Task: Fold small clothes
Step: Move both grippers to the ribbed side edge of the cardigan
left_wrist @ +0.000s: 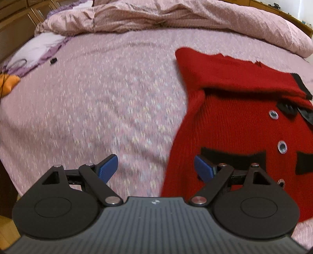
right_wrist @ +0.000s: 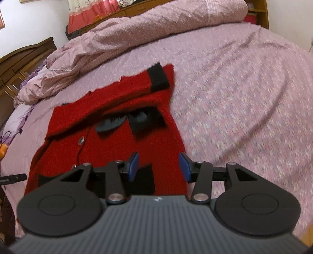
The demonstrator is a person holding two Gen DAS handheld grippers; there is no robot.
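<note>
A small red knitted cardigan [left_wrist: 230, 121] with black trim, black pockets and round buttons lies on the pink bed sheet [left_wrist: 109, 97]. Both sleeves are folded across its chest. In the right wrist view the cardigan [right_wrist: 109, 109] lies ahead and left, a black cuff [right_wrist: 158, 78] on top. My left gripper [left_wrist: 156, 168] is open and empty, over the cardigan's left edge near its hem. My right gripper [right_wrist: 159, 166] is open and empty, above the cardigan's right edge near its hem.
A rumpled pink quilt [left_wrist: 176, 17] is heaped along the far side of the bed. A lilac pillow [left_wrist: 33, 52], a small black object [left_wrist: 53, 60] and an orange thing [left_wrist: 9, 83] lie at far left. A wooden headboard [right_wrist: 23, 56] stands left.
</note>
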